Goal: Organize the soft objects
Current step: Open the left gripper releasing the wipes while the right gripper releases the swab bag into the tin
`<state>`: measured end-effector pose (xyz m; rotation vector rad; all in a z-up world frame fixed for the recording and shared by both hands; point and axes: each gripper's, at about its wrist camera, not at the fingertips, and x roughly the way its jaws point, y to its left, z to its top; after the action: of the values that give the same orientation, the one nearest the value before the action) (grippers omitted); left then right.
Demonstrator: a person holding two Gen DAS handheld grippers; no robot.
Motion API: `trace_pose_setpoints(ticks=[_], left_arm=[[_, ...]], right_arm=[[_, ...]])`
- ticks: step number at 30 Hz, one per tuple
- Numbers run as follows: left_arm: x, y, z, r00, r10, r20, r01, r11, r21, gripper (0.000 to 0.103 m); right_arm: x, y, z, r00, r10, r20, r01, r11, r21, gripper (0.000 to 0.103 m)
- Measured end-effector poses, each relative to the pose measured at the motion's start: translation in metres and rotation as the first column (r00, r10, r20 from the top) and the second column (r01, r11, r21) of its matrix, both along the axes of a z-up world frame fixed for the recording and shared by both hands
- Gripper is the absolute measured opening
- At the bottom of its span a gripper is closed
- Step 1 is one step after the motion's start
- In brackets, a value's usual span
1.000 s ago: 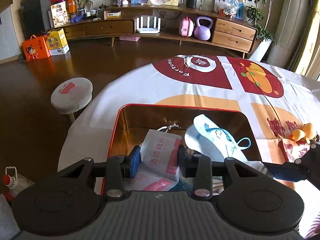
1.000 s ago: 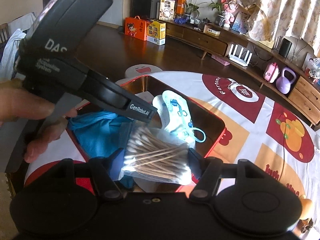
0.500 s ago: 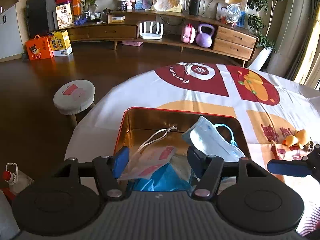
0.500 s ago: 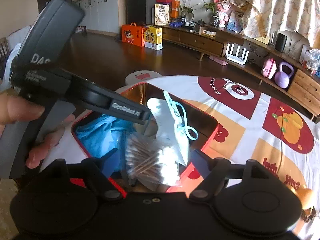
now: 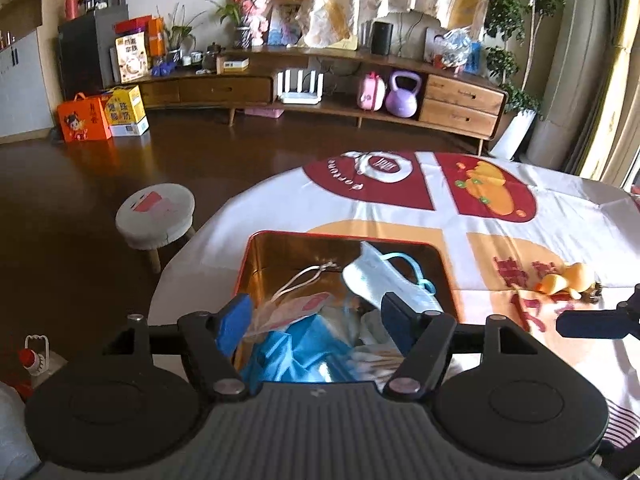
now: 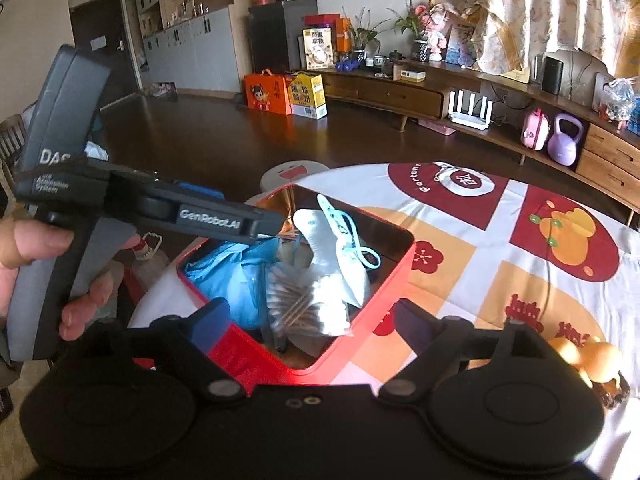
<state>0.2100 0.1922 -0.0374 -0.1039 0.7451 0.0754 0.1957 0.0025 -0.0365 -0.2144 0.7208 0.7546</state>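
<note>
While both tools hang with jaws just spread and nothing pinched, I see the soft things — swab bag (image 6: 308, 304), mask (image 5: 384, 280), blue cloth (image 5: 296, 352) — lying in the red tin (image 6: 372, 320) below them. Left tool (image 5: 316, 322) and right tool (image 6: 312, 326) sit equally near; open counter (image 5: 500, 248) lies beyond the tin.
</note>
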Motion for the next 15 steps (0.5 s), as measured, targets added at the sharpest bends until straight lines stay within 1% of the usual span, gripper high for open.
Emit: trace_pose_setpoints(ticks=[2,3,4,6,11,15], left_arm=[[-0.006,-0.005,0.005,1.000,-0.008,0.011,0.008,1.000,0.000,0.071],[-0.009,-0.007,0.008,1.000,-0.011,0.016,0.011,1.000,0.001,0.073],[-0.012,-0.010,0.010,1.000,-0.015,0.022,0.015,1.000,-0.001,0.077],[-0.018,-0.016,0.015,0.999,-0.025,0.034,0.025,1.000,0.000,0.080],[-0.030,-0.037,0.023,0.997,-0.058,0.047,0.059,0.998,-0.003,0.081],[-0.037,-0.054,0.027,0.995,-0.085,0.056,0.085,0.996,-0.008,0.082]], right_arm=[[-0.005,-0.007,0.005,1.000,-0.003,0.002,0.003,1.000,0.014,0.092],[-0.007,-0.011,0.007,1.000,-0.007,0.005,0.007,1.000,0.020,0.093],[-0.009,-0.015,0.009,1.000,-0.009,0.007,0.009,1.000,0.027,0.094],[-0.014,-0.022,0.013,1.000,-0.010,0.009,0.010,0.999,0.037,0.095],[-0.022,-0.043,0.021,0.999,-0.033,0.016,0.032,0.997,0.064,0.102],[-0.028,-0.061,0.022,0.999,-0.053,0.012,0.052,0.996,0.072,0.103]])
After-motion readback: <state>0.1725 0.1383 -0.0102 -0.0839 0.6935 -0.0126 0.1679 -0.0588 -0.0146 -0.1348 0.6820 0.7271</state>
